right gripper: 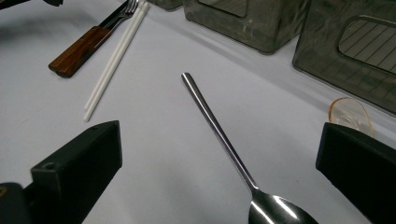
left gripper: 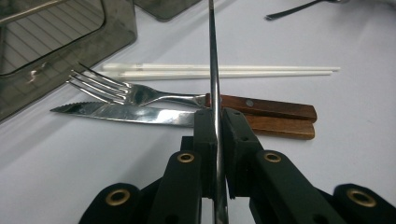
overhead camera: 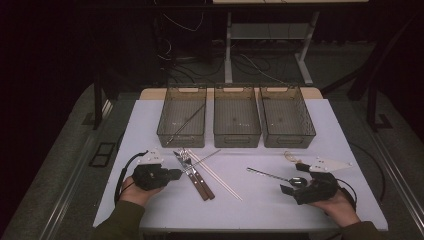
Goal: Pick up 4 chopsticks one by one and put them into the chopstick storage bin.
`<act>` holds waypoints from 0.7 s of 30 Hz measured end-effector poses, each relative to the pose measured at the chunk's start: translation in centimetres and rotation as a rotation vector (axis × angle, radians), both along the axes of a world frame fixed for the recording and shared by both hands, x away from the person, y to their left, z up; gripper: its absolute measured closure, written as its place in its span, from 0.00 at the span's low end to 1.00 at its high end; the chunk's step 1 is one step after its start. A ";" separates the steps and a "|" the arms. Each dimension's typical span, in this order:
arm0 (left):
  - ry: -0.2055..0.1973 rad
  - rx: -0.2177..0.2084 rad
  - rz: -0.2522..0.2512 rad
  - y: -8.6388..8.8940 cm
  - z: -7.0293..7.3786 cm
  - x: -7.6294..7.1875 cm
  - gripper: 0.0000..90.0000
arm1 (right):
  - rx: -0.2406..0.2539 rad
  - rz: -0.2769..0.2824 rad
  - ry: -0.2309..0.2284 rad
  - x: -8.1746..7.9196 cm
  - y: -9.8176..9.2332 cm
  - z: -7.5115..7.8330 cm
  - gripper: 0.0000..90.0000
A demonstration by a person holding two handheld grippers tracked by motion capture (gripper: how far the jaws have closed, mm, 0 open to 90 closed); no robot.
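Note:
My left gripper (overhead camera: 178, 173) (left gripper: 217, 120) is shut on a thin metal chopstick (left gripper: 213, 65) that runs away from the jaws over the cutlery (overhead camera: 207, 158). Just past it lie a fork (left gripper: 133, 92) and a serrated knife (left gripper: 122, 113), both with wooden handles (overhead camera: 200, 184), and a pair of white chopsticks (overhead camera: 218, 177) (left gripper: 219, 71). At the right, my right gripper (overhead camera: 295, 179) (right gripper: 219, 140) stands wide open around a metal spoon (right gripper: 215, 127) lying flat on the table; its bowl (overhead camera: 297, 181) rests between the jaws and neither jaw touches it.
Three smoky clear bins stand in a row at the back: the left bin (overhead camera: 176, 136) holds another metal chopstick (overhead camera: 186, 123), and beside it are the middle bin (overhead camera: 237, 137) and the right bin (overhead camera: 289, 139). A clear amber plastic spoon (right gripper: 350, 113) lies by the right gripper. The white table top (overhead camera: 260, 210) has bare room in front.

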State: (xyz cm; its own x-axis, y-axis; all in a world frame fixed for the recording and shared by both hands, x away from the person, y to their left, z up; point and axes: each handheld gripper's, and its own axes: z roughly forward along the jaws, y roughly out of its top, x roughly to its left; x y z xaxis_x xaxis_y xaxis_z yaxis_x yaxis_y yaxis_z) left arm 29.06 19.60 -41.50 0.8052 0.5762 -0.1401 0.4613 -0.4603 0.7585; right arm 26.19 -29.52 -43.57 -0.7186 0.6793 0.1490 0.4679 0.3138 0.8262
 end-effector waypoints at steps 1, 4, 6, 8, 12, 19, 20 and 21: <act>-0.001 0.002 0.001 0.1 0.0 0.0 0.94 | -0.001 0.000 0.000 0.0 0.0 0.0 0.01; -0.007 -0.004 0.013 0.4 0.2 0.1 0.94 | 0.000 0.000 0.000 0.0 0.0 0.0 0.01; -0.008 -0.011 0.025 0.6 0.3 0.1 0.94 | 0.000 0.000 0.000 0.0 0.0 0.0 0.01; -0.010 -0.019 0.037 0.9 0.5 0.1 0.94 | 0.000 0.000 0.000 0.0 0.0 0.0 0.01; -0.016 -0.027 0.058 1.3 0.7 0.2 0.94 | -0.002 0.001 0.000 0.0 0.0 0.0 0.01; -0.029 -0.036 0.089 2.1 1.1 0.4 0.94 | -0.003 0.001 0.002 0.0 0.0 0.0 0.01; -0.033 -0.039 0.093 2.2 1.2 0.5 0.94 | -0.003 0.001 0.003 0.0 0.0 0.0 0.01; -0.034 -0.043 0.096 2.3 1.2 0.5 0.94 | -0.003 0.001 0.003 0.0 0.1 0.0 0.01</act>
